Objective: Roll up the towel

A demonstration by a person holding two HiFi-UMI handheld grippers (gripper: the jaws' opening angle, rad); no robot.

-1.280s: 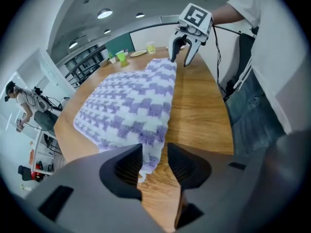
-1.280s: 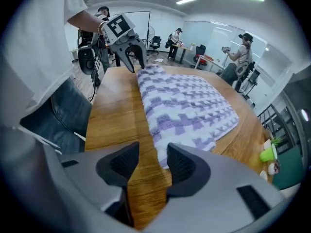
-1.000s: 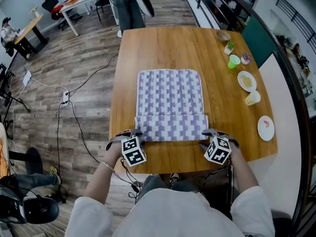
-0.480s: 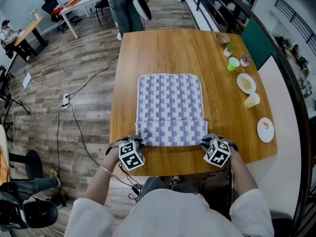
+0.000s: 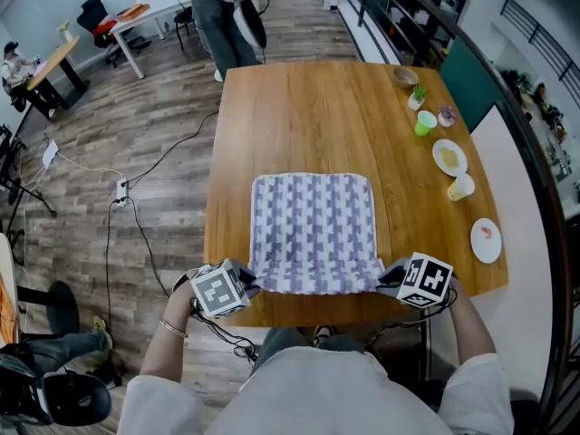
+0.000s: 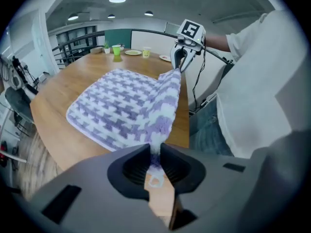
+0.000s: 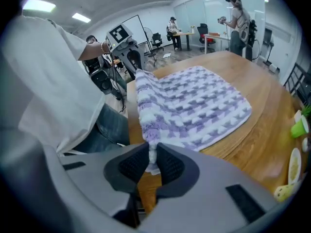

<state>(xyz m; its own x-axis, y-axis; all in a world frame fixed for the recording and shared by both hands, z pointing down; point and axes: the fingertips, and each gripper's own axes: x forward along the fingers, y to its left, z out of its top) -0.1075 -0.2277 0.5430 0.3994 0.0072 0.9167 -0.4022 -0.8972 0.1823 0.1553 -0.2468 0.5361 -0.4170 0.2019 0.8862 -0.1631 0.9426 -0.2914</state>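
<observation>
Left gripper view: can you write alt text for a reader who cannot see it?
The left gripper, jaws shut on a near corner of the purple-and-white towel, holds that edge raised above the wooden table. Opposite, the right gripper pinches the other near corner, beside the person's white sleeve.

The left tool point(image 5: 250, 286) and right tool point(image 5: 386, 281), jaws wider at the towel's point(image 5: 313, 225) near corners a second ago, now pinch those corners. Both have risen off the desk point(image 5: 299, 107), lifting the folded near edge and drawing it toward the person point(image 5: 344, 392).
</observation>
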